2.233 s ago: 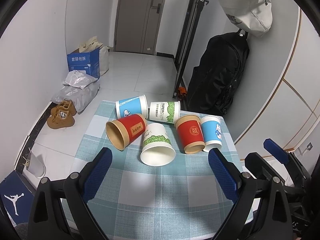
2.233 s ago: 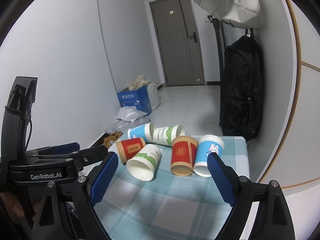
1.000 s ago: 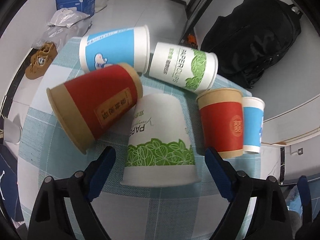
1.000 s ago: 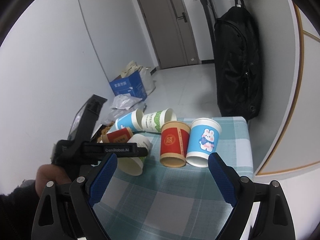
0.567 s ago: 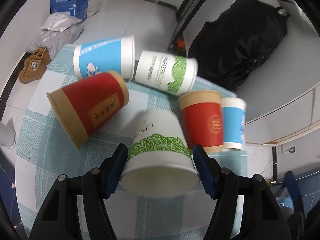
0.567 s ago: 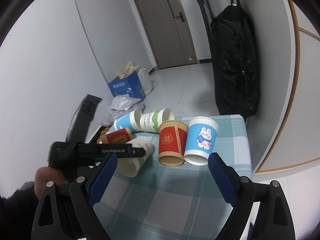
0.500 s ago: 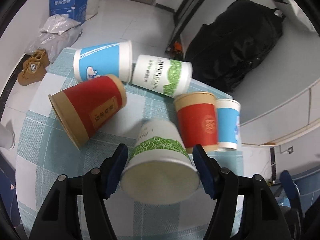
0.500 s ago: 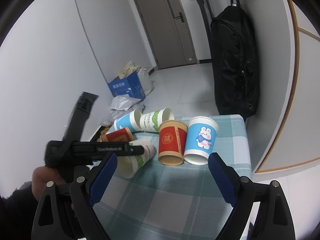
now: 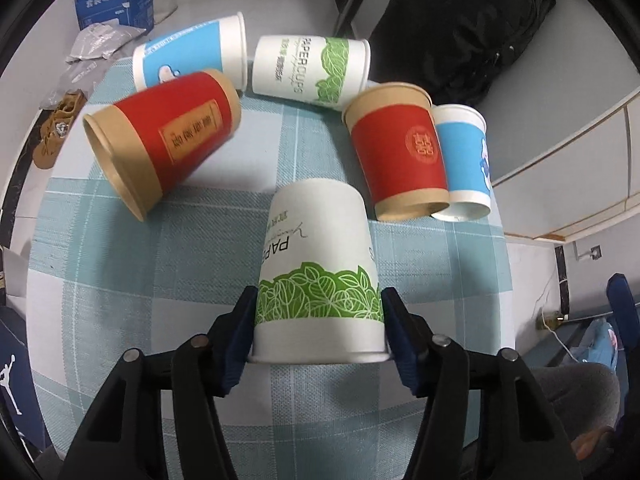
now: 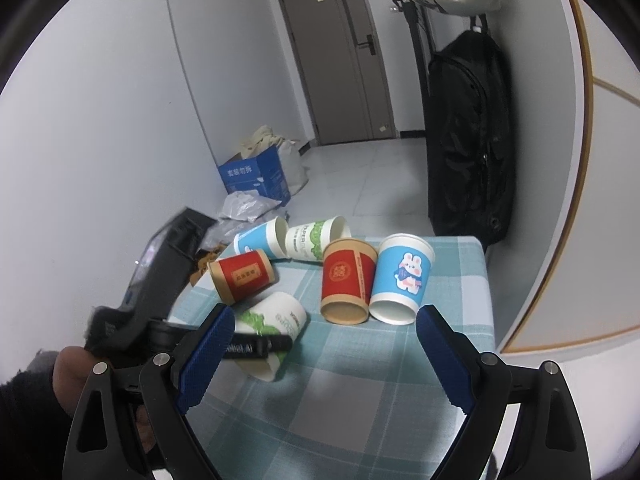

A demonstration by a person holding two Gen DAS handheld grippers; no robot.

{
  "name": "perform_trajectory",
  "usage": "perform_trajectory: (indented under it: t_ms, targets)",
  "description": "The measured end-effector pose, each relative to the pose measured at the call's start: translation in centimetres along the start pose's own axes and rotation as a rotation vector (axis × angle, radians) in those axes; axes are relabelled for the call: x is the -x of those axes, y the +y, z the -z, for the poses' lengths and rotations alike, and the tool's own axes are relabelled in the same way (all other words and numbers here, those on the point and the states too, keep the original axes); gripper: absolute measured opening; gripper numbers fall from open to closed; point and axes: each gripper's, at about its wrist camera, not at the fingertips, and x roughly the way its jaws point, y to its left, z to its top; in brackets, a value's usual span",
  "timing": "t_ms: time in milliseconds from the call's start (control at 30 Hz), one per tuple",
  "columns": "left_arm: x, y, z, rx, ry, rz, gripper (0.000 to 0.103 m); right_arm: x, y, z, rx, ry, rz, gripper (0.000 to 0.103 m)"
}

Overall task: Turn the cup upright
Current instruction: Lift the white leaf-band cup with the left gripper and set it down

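Six cups crowd the table [image 9: 120,280]. My left gripper [image 9: 320,328] pinches the leaf cup [image 9: 316,272] near its rim, lifted at front; squeezing could crumple it. Right gripper [image 10: 320,352] hangs open.

Six paper cups [image 9: 318,268]; two green-leaf, two red, two blue.

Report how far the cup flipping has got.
Done: nothing; no cup stands upright yet. In hand: the left gripper has its jaws shut on the white leaf-print cup near its rim, mouth toward the camera. Left: turn that cup upright, then the five others lying on the checked tablecloth. The right gripper hangs open and empty.
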Motion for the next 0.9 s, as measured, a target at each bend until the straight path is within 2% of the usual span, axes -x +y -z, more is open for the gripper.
perform_trajectory:
  t_ms: [133, 200, 300, 567, 767, 900]
  targets:
    - [0.2, 0.1, -0.4, 0.026, -0.002, 0.025, 0.045, 0.2, 0.0, -0.1, 0.000, -0.006, 0.003, 0.093]
    - [0.6, 0.4, -0.8, 0.048, -0.001, 0.075, 0.038, 0.3, 0.0, -0.1, -0.002, -0.010, 0.007, 0.093]
    - [2.3, 0.4, -1.2, 0.065, -0.046, 0.119, 0.038, 0.3, -0.2, 0.0, -0.015, -0.012, 0.011, 0.093]
    - [7.3, -0.1, -1.0, 0.068, -0.164, 0.163, 0.038, 0.8, -0.8, -0.1, -0.049, -0.021, 0.024, 0.093]
    - [11.0, -0.3, 1.5, 0.065, -0.238, 0.186, 0.040, 1.4, 0.0, -0.1, -0.026, -0.049, 0.025, 0.093]
    - [11.8, -0.5, 2.8, 0.065, -0.277, 0.181, 0.042, 1.8, 0.8, 0.1, -0.001, -0.058, 0.028, 0.093]
